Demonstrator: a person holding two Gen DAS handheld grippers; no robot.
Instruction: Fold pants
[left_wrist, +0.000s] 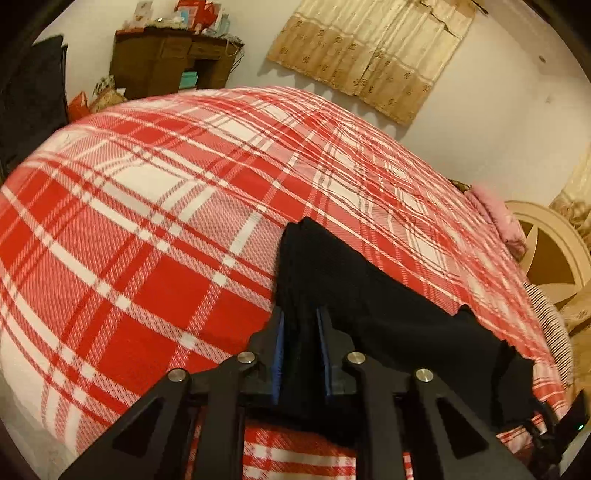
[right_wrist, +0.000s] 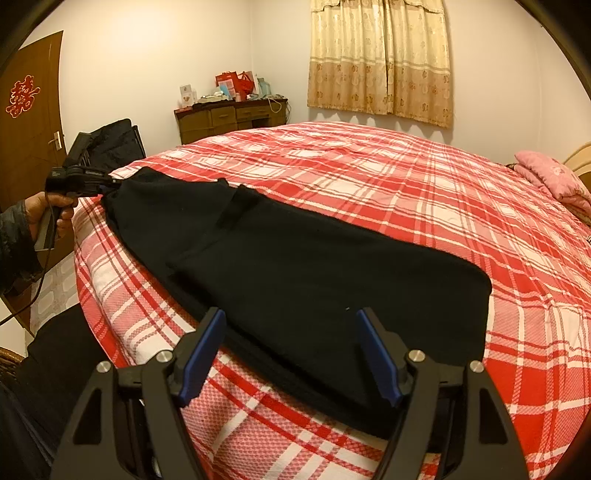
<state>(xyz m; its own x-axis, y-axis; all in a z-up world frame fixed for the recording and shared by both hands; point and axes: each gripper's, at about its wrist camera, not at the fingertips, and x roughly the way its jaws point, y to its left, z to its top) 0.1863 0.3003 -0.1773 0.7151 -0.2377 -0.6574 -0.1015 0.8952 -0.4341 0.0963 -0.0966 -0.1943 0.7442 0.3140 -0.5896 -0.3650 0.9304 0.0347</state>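
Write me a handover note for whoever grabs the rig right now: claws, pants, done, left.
Left claw: shut on one end of the black fabric pants, at the bed's near-left edge in the right wrist view.
Right claw: open, empty, above the pants' other end, near the front edge.
Pants: stretched lengthwise, flat on the red-and-white plaid bedspread.
Done: laid out, one end gripped.
Left: grip the right end, then probably bring the ends together; no fold visible yet.
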